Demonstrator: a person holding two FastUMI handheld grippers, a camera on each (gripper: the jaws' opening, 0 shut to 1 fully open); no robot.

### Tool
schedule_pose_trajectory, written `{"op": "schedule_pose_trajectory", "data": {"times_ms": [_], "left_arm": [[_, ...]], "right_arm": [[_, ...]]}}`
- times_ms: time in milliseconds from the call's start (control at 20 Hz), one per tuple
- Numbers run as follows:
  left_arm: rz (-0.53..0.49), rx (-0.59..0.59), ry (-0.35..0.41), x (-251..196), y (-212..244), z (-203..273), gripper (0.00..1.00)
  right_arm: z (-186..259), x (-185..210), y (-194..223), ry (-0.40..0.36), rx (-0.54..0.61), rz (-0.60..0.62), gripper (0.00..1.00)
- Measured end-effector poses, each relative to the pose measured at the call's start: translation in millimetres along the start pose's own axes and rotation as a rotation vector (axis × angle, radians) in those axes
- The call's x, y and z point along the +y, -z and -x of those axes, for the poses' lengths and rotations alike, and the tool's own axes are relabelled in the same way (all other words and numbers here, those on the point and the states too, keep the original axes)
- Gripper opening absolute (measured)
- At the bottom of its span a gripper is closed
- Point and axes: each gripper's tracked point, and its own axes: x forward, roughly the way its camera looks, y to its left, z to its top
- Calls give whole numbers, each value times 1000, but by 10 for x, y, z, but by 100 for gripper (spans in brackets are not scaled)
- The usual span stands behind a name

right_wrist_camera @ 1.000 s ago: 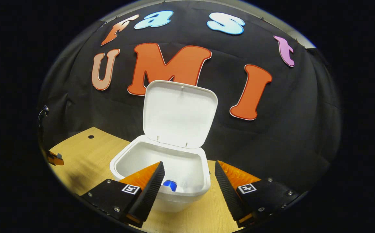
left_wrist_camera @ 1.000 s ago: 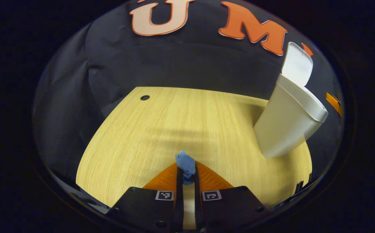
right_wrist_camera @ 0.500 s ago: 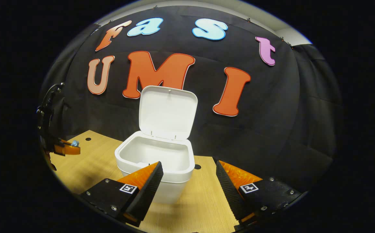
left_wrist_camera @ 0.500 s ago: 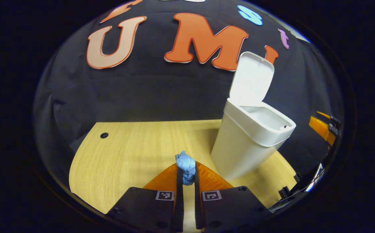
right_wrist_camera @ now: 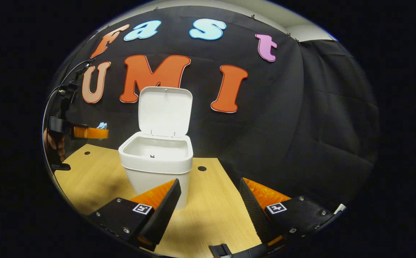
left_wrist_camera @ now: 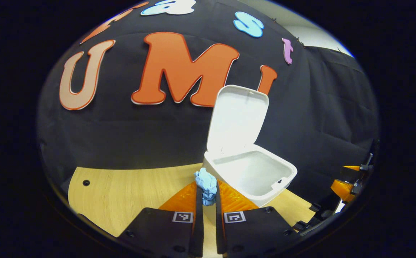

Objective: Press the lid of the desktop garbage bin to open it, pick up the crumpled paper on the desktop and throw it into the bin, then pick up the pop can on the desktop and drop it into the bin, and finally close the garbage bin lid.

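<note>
My left gripper is shut on a blue crumpled paper, held above the wooden desk just left of the white bin. The bin's lid stands upright and open. In the right gripper view the bin stands left of centre with its lid up. The left gripper holds the paper in the air to the bin's left, with a hand behind it. My right gripper is open and holds nothing, back from the bin over the desk. At the right edge of the left gripper view is the right gripper.
The desk has small round holes near its back edge. The black cloth wall stands close behind the bin.
My left gripper has risen and swung toward the bin with the paper, now level with the rim. My right gripper has drawn back and away from the bin, staying open.
</note>
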Motion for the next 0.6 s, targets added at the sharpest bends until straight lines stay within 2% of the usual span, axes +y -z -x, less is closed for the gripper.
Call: {"op": "schedule_pose_trajectory", "data": {"times_ms": [400,600], "left_arm": [[-55,-42,136,-626,-210,-327,17],[-83,-39,156,-764,-178,-465,19]], "right_arm": [[385,-346,79,144,17,-46,99],[508,-441,48,209,26,-41,99]]}}
